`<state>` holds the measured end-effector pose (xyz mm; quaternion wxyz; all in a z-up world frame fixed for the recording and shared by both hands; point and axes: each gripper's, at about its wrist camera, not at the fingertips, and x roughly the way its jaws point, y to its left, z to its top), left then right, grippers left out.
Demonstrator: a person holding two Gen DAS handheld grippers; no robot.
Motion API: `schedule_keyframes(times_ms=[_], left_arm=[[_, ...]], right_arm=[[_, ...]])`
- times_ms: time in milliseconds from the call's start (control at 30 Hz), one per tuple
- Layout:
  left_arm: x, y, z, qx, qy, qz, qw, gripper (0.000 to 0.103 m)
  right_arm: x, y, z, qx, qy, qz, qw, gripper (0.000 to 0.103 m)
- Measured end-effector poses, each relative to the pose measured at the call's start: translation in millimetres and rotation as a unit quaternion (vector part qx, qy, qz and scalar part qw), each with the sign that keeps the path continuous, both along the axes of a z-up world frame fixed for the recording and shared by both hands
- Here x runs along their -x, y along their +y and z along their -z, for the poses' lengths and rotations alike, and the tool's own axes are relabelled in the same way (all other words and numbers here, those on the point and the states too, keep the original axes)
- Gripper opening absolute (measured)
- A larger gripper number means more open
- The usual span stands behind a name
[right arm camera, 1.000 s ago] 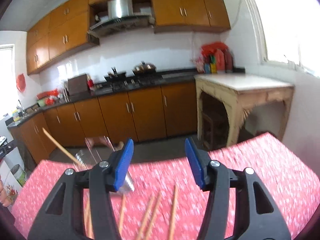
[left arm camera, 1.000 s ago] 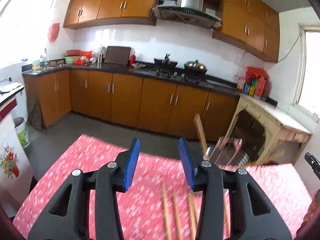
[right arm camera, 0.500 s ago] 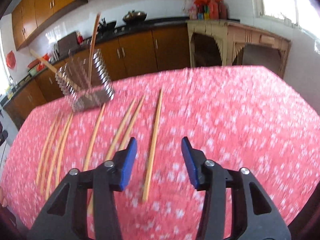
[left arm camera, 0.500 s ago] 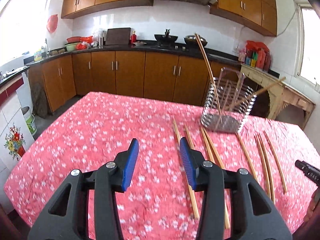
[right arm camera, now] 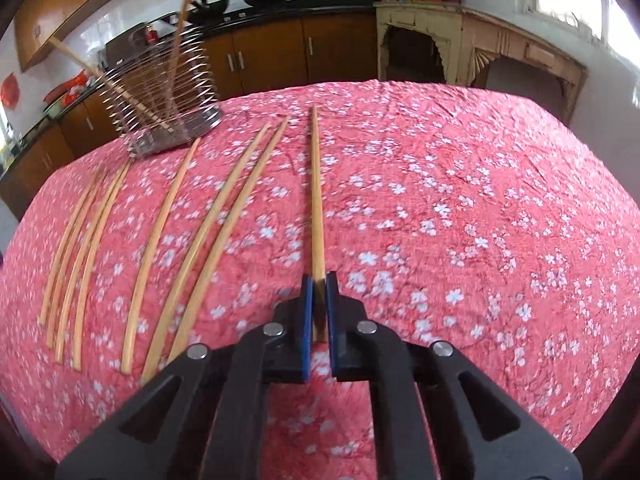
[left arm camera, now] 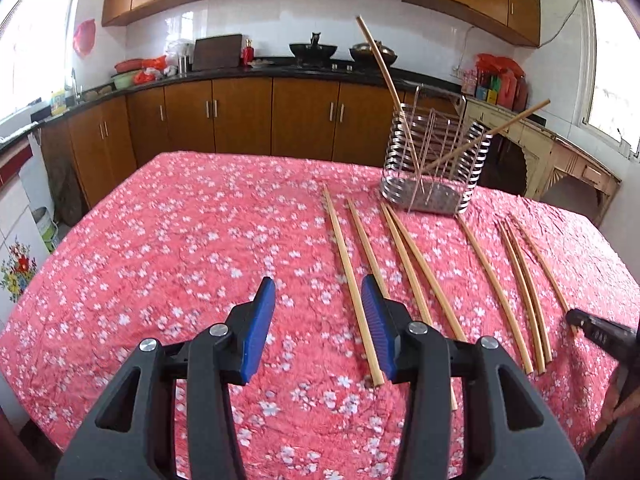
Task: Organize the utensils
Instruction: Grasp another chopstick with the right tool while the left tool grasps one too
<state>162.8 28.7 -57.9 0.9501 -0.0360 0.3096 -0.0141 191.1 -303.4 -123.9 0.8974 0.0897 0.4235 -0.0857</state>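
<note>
Several wooden chopsticks lie in a row on the red floral tablecloth (left arm camera: pixel 180 240). A wire utensil holder (left arm camera: pixel 434 168) stands at the far side with two chopsticks leaning in it; it also shows in the right wrist view (right arm camera: pixel 160 96). My right gripper (right arm camera: pixel 319 284) is shut on the near end of the rightmost chopstick (right arm camera: pixel 316 192), which lies along the cloth. My left gripper (left arm camera: pixel 318 300) is open and empty, low over the cloth, with the leftmost chopstick (left arm camera: pixel 348 276) just inside its right finger. The right gripper's tip (left arm camera: pixel 592 326) shows at the left view's right edge.
The table's edges fall away to the floor on all sides. Kitchen cabinets (left arm camera: pixel 240 116) and a worktop run behind it. A pale wooden side table (right arm camera: pixel 480 40) stands at the far right.
Both grippers have dropped lower and closer to the chopsticks. The right gripper has shut on the rightmost chopstick. The left gripper stays open.
</note>
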Motion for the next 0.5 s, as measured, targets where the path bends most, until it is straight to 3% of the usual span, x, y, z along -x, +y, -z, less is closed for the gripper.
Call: schedule_keyframes(times_ms=[500], left_arm=[[-6,-20,28,-0.013,0.051,0.035,0.9980,0.045]], right_arm=[[-38,-79,2,0.021,0.009,0.117,0.993,0.008]])
